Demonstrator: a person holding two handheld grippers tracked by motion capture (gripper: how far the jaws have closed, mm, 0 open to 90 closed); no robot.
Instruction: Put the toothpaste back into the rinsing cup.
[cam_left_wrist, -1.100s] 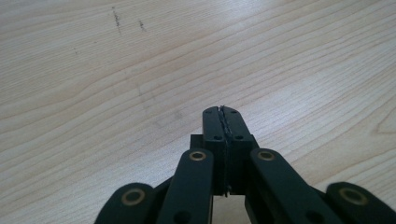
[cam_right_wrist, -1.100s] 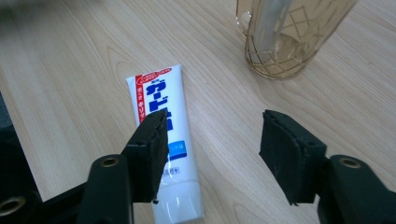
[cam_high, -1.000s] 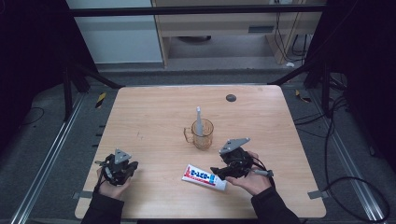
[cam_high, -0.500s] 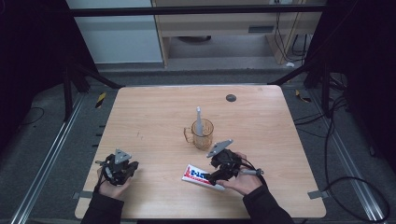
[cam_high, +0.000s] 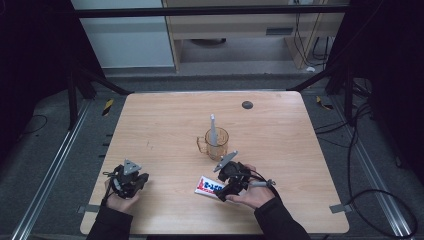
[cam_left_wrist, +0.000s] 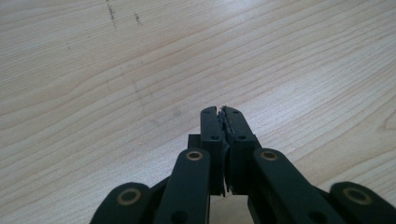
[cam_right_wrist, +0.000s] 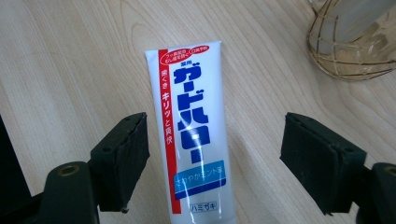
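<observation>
From above, the tube (cam_high: 210, 186) lay flat near the desk's (cam_high: 300, 150) front edge, just in front of the cup (cam_high: 216, 143). The right tongs (cam_high: 223, 192) reached over it; the left tongs (cam_high: 136, 186) sat near the front left corner.

In the left gripper view, the left tongs (cam_left_wrist: 223, 112) were pressed together on nothing.

In the right gripper view, the right tongs (cam_right_wrist: 215, 165) had just been opening and stood apart astride the tube (cam_right_wrist: 192, 130), pads clear of it. It looked light, soft and slick; gripping across its flat middle seemed safest.
</observation>
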